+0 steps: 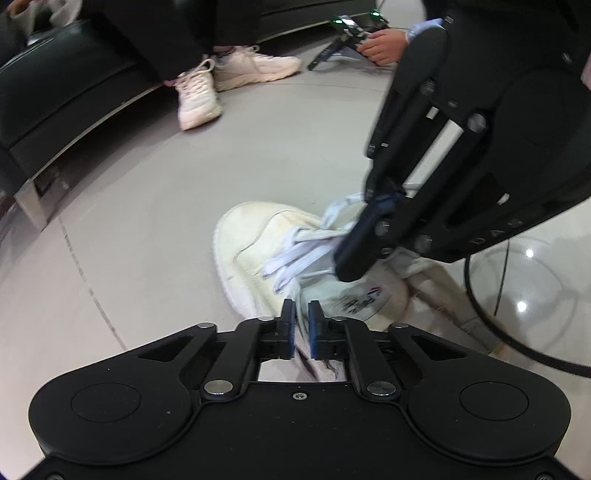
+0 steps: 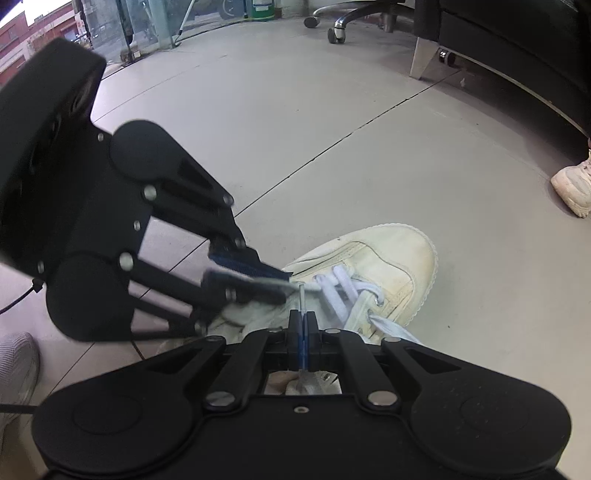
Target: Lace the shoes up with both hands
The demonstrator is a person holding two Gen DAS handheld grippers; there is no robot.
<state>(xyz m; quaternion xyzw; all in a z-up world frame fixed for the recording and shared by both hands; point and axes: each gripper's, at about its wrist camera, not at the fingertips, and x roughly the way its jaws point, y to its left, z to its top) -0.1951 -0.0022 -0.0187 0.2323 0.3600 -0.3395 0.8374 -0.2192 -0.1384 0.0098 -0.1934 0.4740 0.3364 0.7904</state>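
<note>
From the left wrist, shows a worn cream shoe [image 1: 258, 236] on the pale tiled floor [image 1: 147, 221], toe pointing away and to the left, white lace [image 1: 295, 254] crossed loosely over the tongue. Shows the left tool [image 1: 302, 314] low in the foreground, blue pads drawn close with only a slim gap, clamped on a strand of that lace running down between them. Catches the right tool [image 1: 349, 258] from the side, slanting in from the upper right with its tips down among the crossings, though without revealing what sits between its pads. Takes in also a black sofa [image 1: 55, 92] at the far left, a seated person's pale sneakers [image 1: 199, 96] beside it, a hand [image 1: 384, 46] gripping a small device at the top, and a black cable [image 1: 480, 314] curving past the heel. From the right wrist, settles the missing part: pads clenched flat together, pinching a thin lace end [image 2: 301, 297] that pokes up just above the tips. Presents the shoe with its toe up and to the right, and the other tool reaching in from the left, blurred, a pale strip of lace lying between its fingers beside the eyelets. Adds a wheeled chair base [image 2: 343, 22] far across the floor.
</note>
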